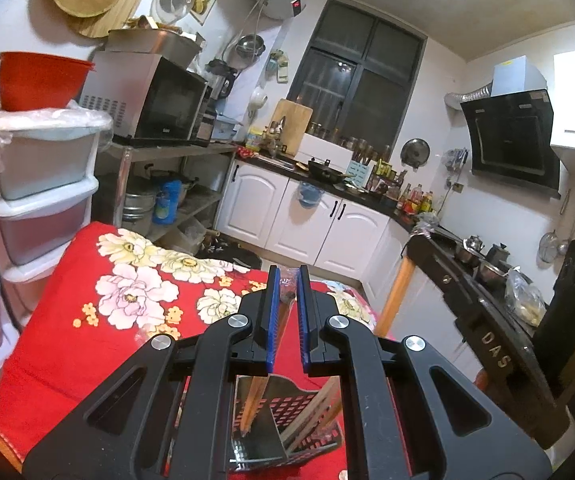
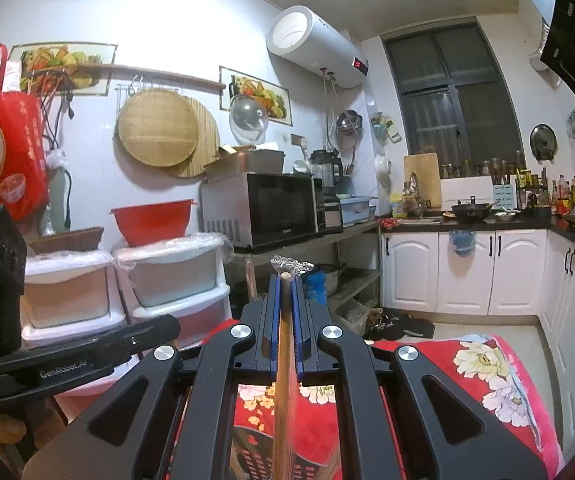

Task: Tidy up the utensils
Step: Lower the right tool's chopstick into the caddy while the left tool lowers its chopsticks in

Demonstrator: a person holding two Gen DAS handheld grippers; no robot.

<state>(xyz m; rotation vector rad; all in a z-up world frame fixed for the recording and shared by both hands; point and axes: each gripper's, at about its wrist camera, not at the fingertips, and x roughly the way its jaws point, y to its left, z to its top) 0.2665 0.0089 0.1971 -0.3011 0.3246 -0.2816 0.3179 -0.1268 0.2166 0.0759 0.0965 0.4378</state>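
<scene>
In the left wrist view my left gripper [image 1: 288, 280] is shut on a wooden chopstick [image 1: 254, 398] whose top end is in clear plastic. The stick slants down into a perforated metal utensil holder [image 1: 307, 408] right under the gripper. More wooden sticks lean inside that holder. In the right wrist view my right gripper [image 2: 286, 280] is shut on another wooden chopstick [image 2: 284, 380] that runs lengthwise between the blue pads. A crumpled plastic sleeve [image 2: 292, 267] pokes out past its tips. The dark perforated holder [image 2: 263, 456] lies below it.
The holder stands on a table with a red flowered cloth [image 1: 87, 340]. White drawer units [image 1: 43, 200] stand to the left, and a shelf with a microwave [image 1: 155, 100] is behind. A dark counter edge [image 1: 487, 320] and a wooden chair post [image 1: 397, 296] are on the right. The other gripper's black body [image 2: 87, 356] is at the left.
</scene>
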